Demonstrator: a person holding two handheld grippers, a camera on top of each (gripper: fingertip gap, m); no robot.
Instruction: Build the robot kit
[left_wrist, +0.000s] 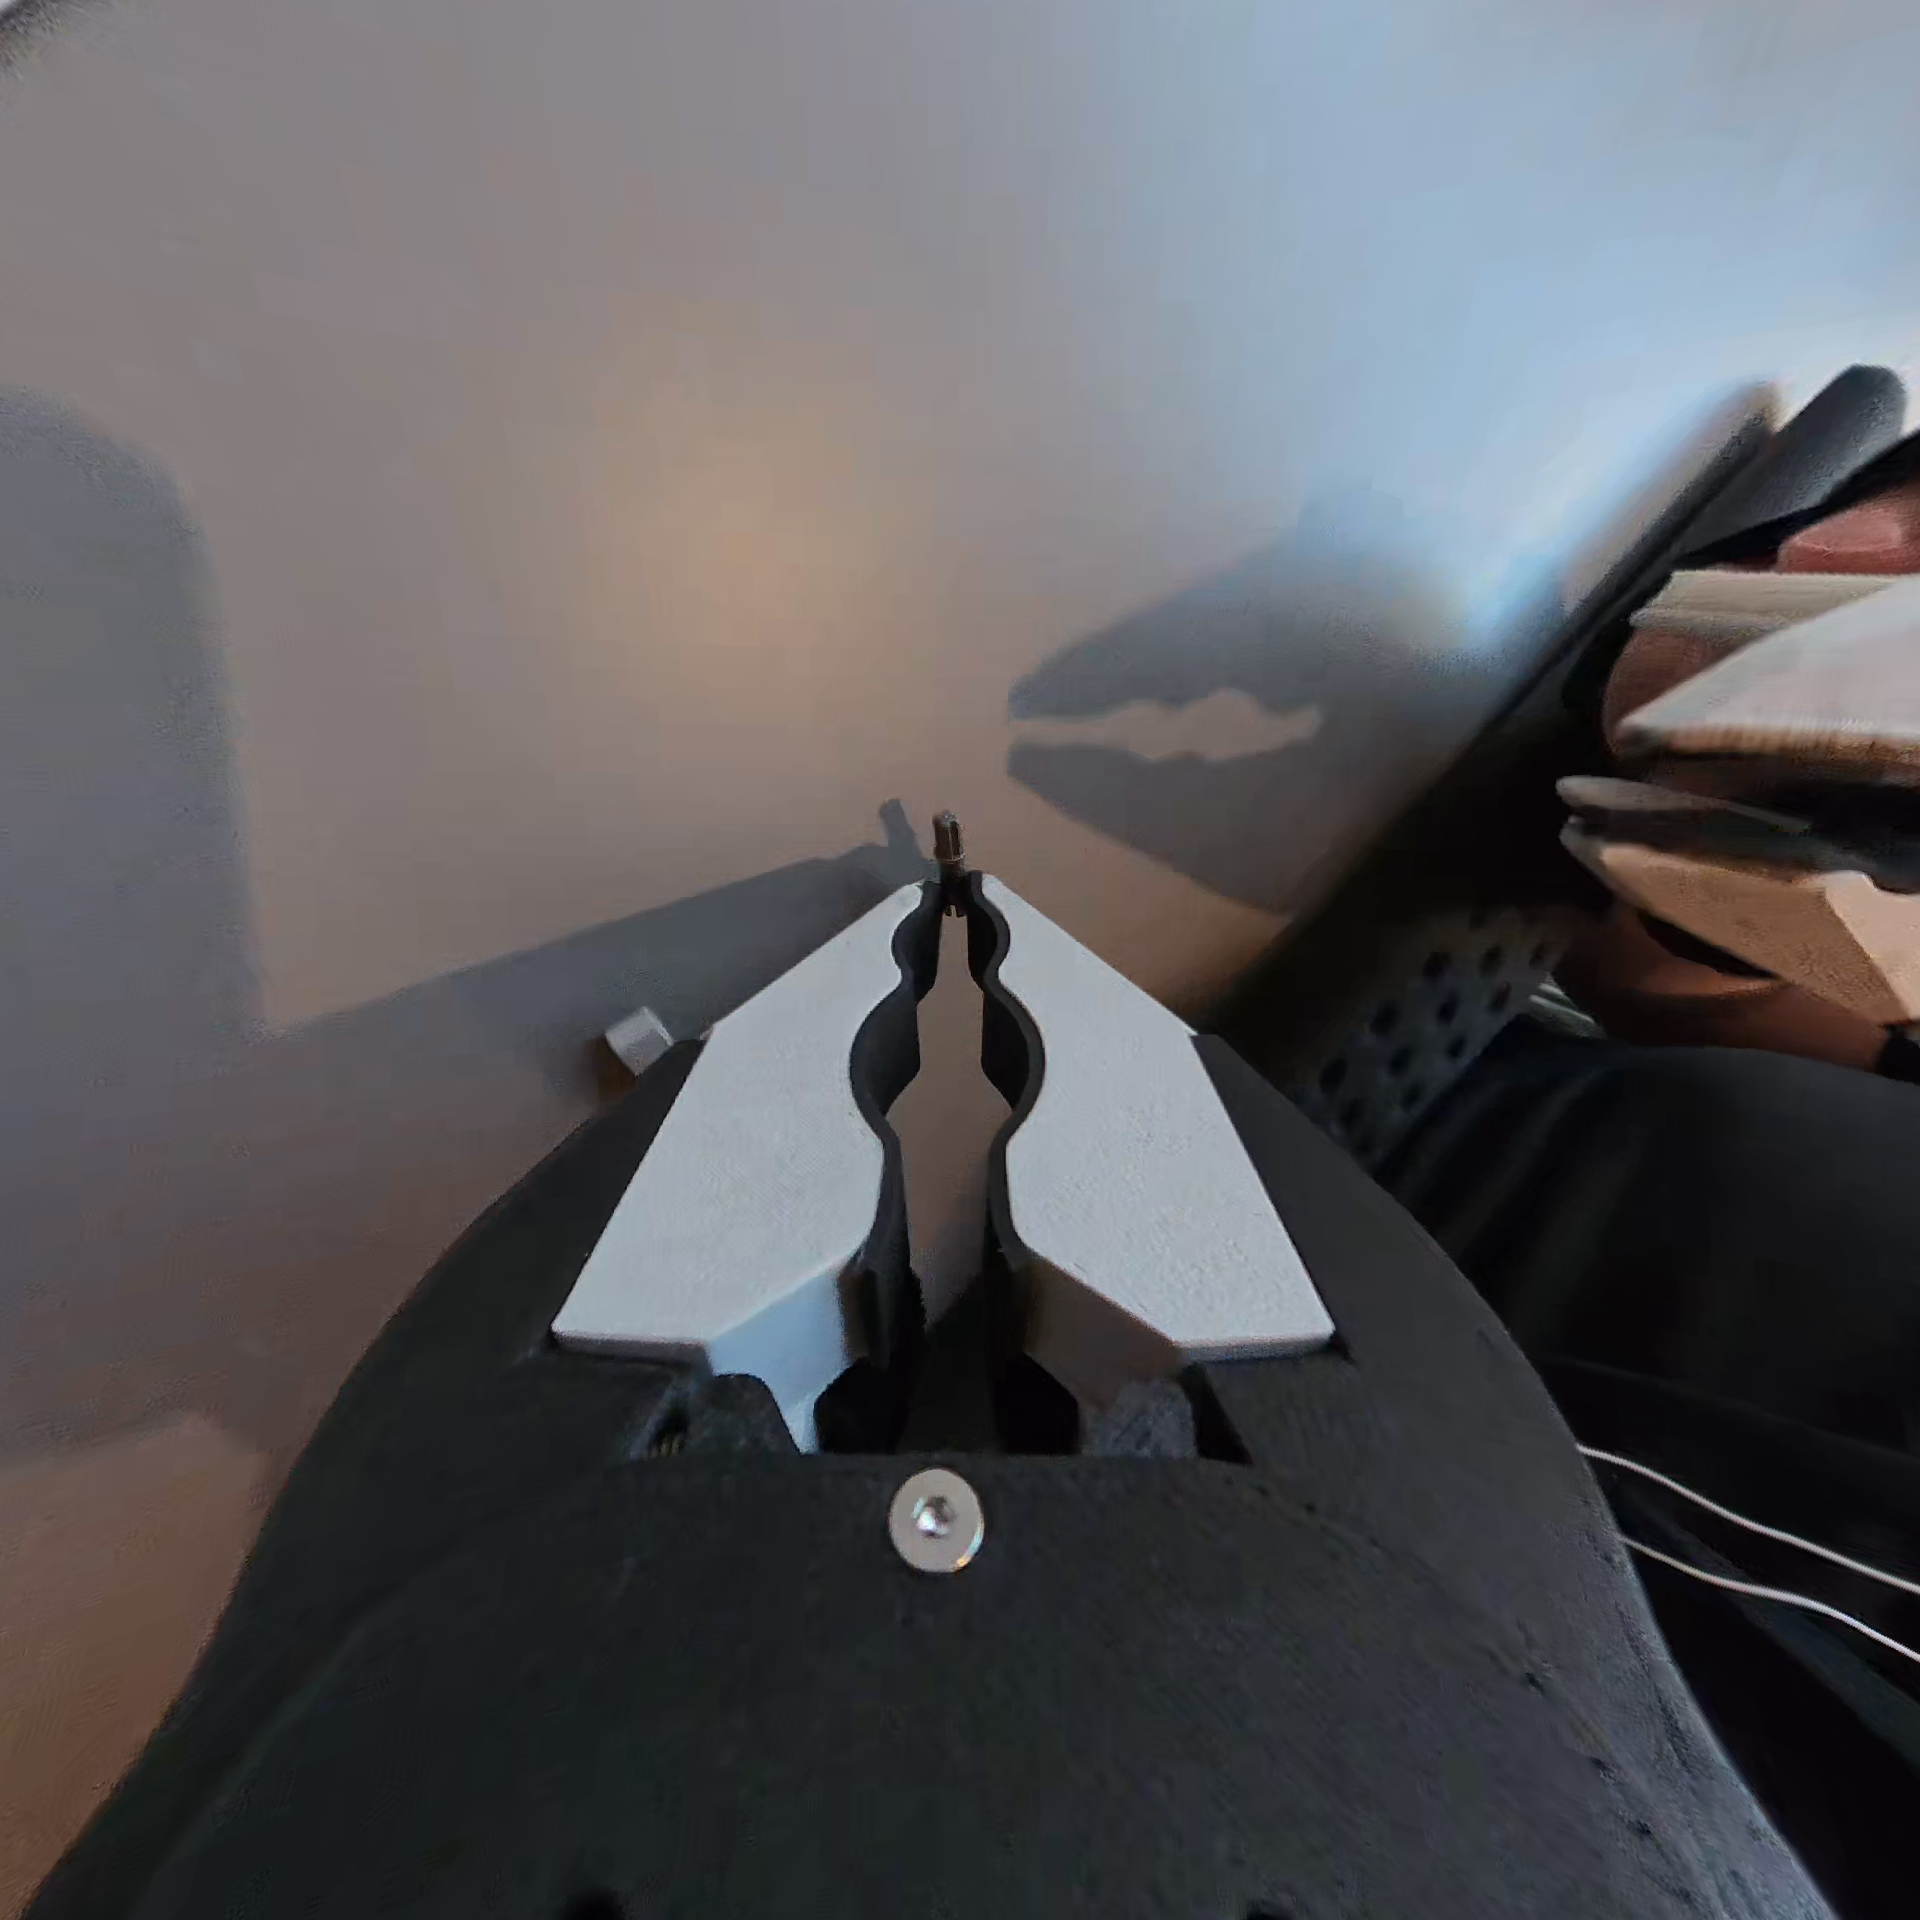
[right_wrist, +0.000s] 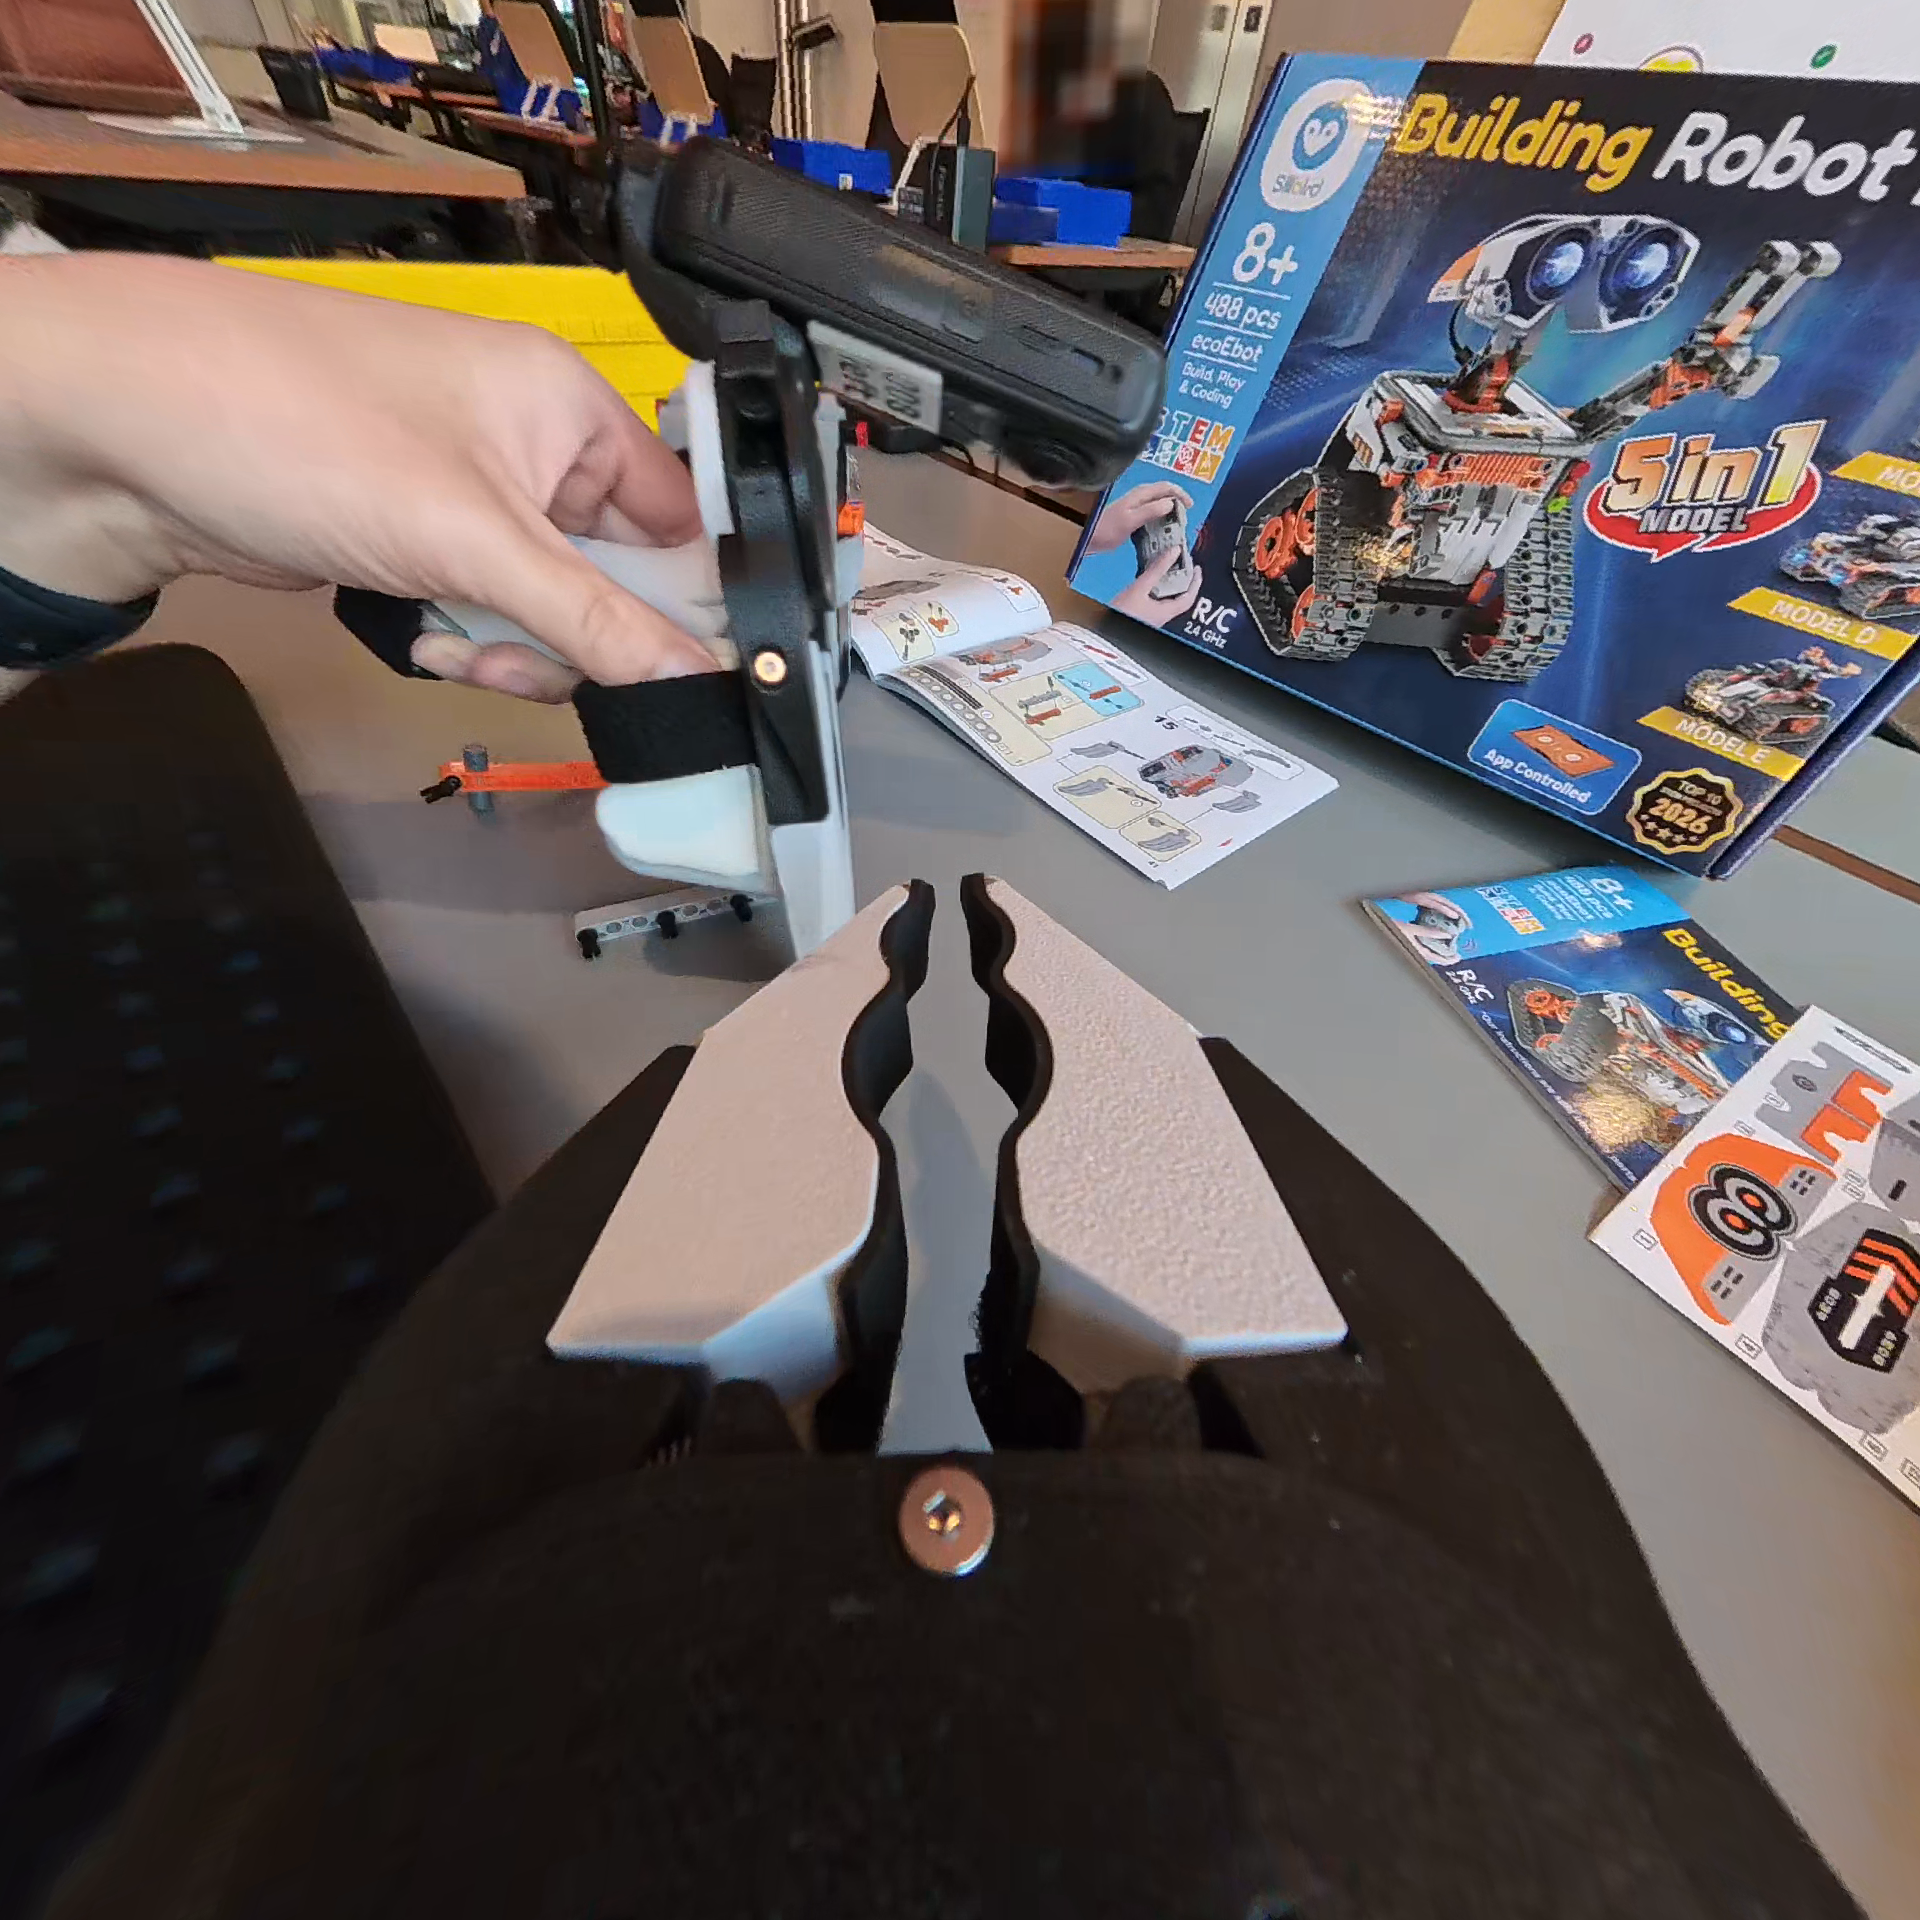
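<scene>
A: In the left wrist view we see our left tongs (left_wrist: 951, 891) pinched on a small dark pin (left_wrist: 949, 844), which sticks out past the tips, low over the grey worktop (left_wrist: 644, 436). A small white block (left_wrist: 634, 1036) lies just left of the tongs.

B: At the right edge we catch the right tongs (left_wrist: 1756, 769), blurred, beside a black perforated tray (left_wrist: 1455, 997).

A: In the right wrist view our right tongs (right_wrist: 943, 894) stand slightly apart with nothing between them. Just beyond, a hand (right_wrist: 343, 468) holds the left tongs (right_wrist: 816, 914) tips-down on the worktop (right_wrist: 1299, 1039).

B: A white beam with black pins (right_wrist: 665, 917) lies next to those tips, an orange beam (right_wrist: 520, 775) farther back. An open booklet (right_wrist: 1081, 727) lies mid-worktop, the kit box (right_wrist: 1558, 416) stands toward the far right edge, and a closed manual (right_wrist: 1579, 1008) and sticker sheet (right_wrist: 1787, 1247) lie at the right edge. The tray (right_wrist: 187, 1039) fills the left.
</scene>
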